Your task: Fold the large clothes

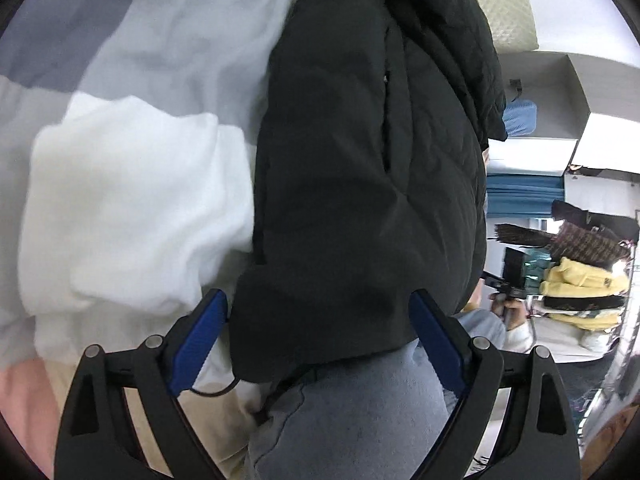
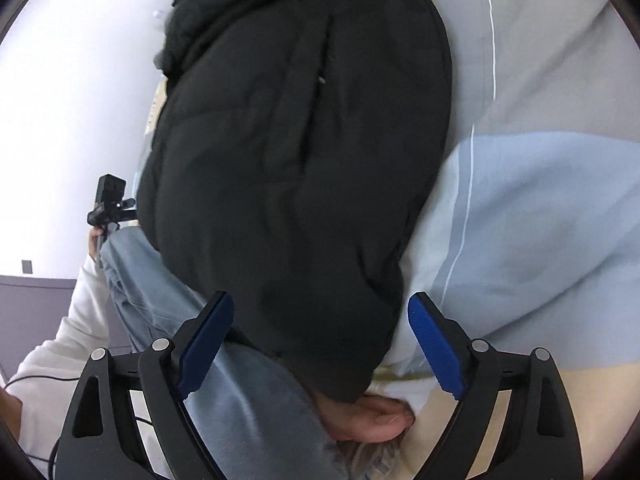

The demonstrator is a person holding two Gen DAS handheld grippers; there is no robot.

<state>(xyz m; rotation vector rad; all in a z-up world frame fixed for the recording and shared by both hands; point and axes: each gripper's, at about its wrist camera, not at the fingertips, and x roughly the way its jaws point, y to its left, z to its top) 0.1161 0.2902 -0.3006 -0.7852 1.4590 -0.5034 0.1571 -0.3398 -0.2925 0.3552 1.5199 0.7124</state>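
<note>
Blue-padded left gripper [image 1: 320, 320] jaws wide, holding nothing | right gripper [image 2: 320, 320] likewise | black padded jacket [image 1: 372, 168] bundled on bedding [image 2: 540, 220], beside white cloth [image 1: 132, 208], long axis running away from both cameras

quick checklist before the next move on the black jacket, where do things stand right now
1. Left gripper open: ok, jaws spread wide, nothing pinched.
2. Right gripper open: ok, jaws wide apart as well.
3. Black jacket in front of both grippers: ok, its lower end lies between each pair of blue pads.
4. Jacket laid flat: not ok, it sits bunched and rounded, draped over the light blue jeans.
5. Neat fold edges: cannot tell, both views are blurred and the far end of the jacket is hard to read.
6. Room beside it: not ok, a white garment lies right against the jacket.
</note>
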